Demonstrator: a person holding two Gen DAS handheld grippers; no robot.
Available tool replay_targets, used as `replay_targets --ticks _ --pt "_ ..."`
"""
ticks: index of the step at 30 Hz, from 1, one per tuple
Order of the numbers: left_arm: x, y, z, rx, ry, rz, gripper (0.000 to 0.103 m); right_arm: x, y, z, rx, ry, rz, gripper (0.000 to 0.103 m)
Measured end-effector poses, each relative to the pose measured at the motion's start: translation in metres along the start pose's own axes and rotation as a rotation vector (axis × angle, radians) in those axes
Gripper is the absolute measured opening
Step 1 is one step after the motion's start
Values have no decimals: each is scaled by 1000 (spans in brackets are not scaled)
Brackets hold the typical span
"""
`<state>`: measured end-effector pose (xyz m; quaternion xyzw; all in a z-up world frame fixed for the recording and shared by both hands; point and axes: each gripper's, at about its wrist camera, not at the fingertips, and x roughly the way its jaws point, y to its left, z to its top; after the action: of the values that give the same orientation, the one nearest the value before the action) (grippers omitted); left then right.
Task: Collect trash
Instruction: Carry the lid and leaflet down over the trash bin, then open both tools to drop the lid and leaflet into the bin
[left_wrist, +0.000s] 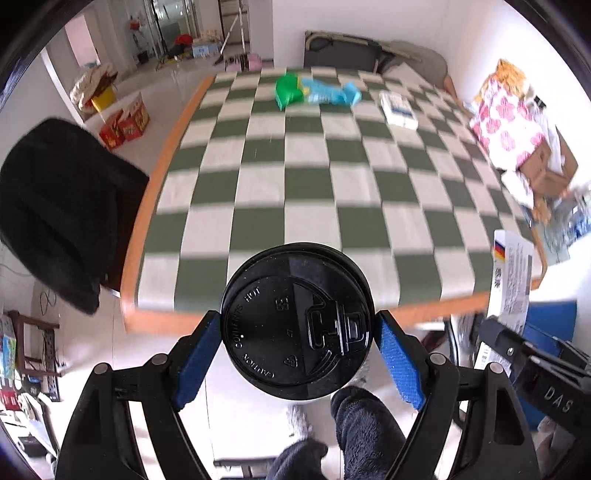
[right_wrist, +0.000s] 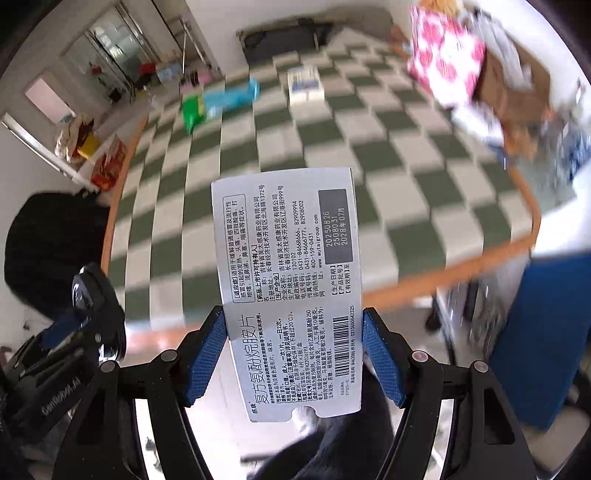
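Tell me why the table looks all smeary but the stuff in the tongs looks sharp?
Left wrist view: the black cup lid is crisp, the checkered tablecloth streaked with motion blur. Right wrist view: the medicine box print is readable, the table behind smeared, and the fisheye bends its orange edge.

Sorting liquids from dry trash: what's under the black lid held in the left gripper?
The black lid, clamped in the left gripper, faces the camera and covers whatever is beneath. No cup or contents show; only dark fuzzy slippers on the floor appear below.

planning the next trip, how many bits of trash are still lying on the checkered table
2: a green and blue wrapper at the far end, and a white packet just right of it. The right-edge clutter may hide more.
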<state>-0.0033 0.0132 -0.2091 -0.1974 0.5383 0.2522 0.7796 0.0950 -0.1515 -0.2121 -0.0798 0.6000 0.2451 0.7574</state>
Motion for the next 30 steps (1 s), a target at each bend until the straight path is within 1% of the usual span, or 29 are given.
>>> replay_targets --ticks 2,5,6,8,9,10,13,17,18,21,23,24,25,26,27,30 --pt "12 4 -21 -7 37 2 82 9 -3 -24 5 37 8 74" --pt "42 11 -52 -28 110 11 82 34 -10 -62 13 115 12 74" --pt "54 13 -63 -39 136 12 82 50 -14 -76 16 155 14 74" --pt "83 18 -79 -54 185 20 82 75 -20 -95 19 207 19 74" --pt "105 21 -90 -66 214 23 82 91 -23 -106 18 235 17 74" --pt "120 23 -98 -75 233 28 82 111 -27 -118 16 267 16 74" --pt "187 31 -124 -107 304 19 82 175 -41 -146 41 356 33 74" --pt "279 40 -154 -144 396 -25 82 265 -64 -179 99 446 55 74" --pt "308 42 -162 -156 424 -63 82 289 -70 -186 122 466 65 74" --pt "377 47 -182 -158 509 -125 83 360 -84 -205 183 516 104 74" --pt "411 52 -190 -177 541 -143 83 403 -88 -211 202 530 126 74" --pt "428 56 -193 -195 551 -165 83 421 -90 -214 208 532 135 74" --pt "439 59 -195 -208 556 -175 88 440 -90 -216 212 535 146 75" --pt "447 65 -197 -220 560 -179 98 458 -90 -218 211 544 159 75" --pt "456 70 -197 -233 558 -185 103 471 -90 -219 211 549 172 75" --pt "464 80 -198 -241 542 -154 103 511 -88 -224 207 592 208 75"
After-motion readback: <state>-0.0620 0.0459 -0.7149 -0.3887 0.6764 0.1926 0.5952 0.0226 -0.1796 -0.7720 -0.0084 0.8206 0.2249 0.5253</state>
